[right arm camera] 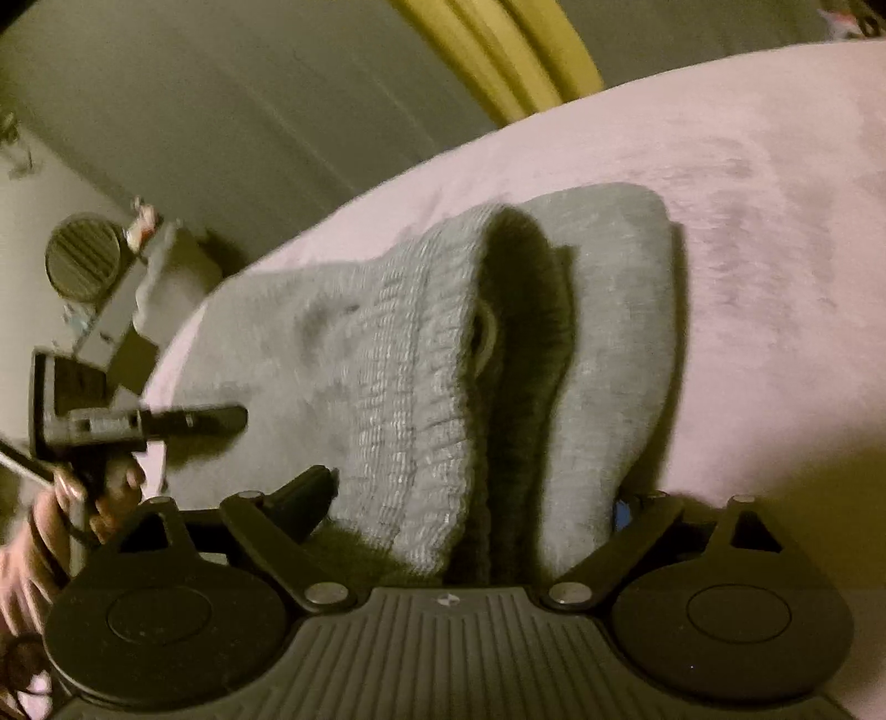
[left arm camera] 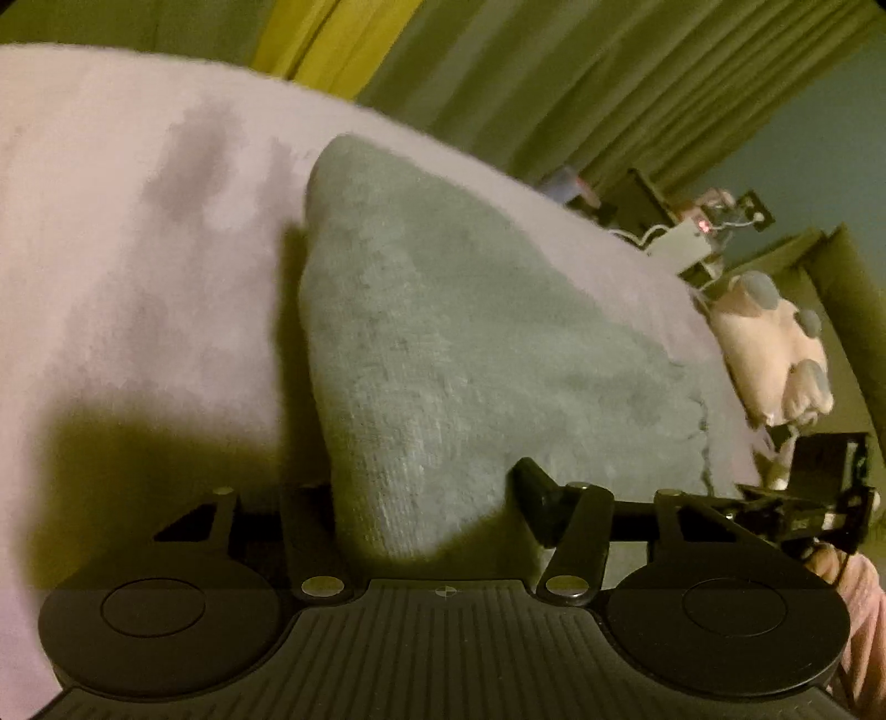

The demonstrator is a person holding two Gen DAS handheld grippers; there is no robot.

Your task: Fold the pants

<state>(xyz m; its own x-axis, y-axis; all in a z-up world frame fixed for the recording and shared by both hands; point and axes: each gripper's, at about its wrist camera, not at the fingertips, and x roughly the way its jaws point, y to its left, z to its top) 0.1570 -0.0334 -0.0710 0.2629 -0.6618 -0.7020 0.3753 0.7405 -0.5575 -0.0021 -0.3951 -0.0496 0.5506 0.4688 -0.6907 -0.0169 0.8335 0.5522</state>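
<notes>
On a pink plush bed cover [left arm camera: 138, 249]: grey knit pants [left arm camera: 443, 310], bunched into a tall ridge running away from the camera.

Left gripper [left arm camera: 415, 487]: pinches the near end of that ridge, with fabric filling the whole gap and touching both black fingers [left arm camera: 531, 482], which stand partly spread around the thick fold.

Right gripper [right arm camera: 479, 487]: clamps a thick doubled bunch of the same pants, ribbed elastic waistband [right arm camera: 421, 387] on the left, dark inner fold in the middle, plain grey layer on the right. Fingers held wide by the cloth, which presses against both.

Inside the waistband, a small pale tag [right arm camera: 487, 332]; writing on it too blurred to read.

From the right wrist view, at far left: a hand [right arm camera: 83, 498] wrapped round the left gripper's handle, one finger of it reaching over the pants' edge.

Beyond the bed: olive curtains [left arm camera: 554, 83], a yellow curtain [left arm camera: 321, 50], a pale plush toy [left arm camera: 775, 343] at the bed's edge, a round slatted object [right arm camera: 83, 266] by the wall.
</notes>
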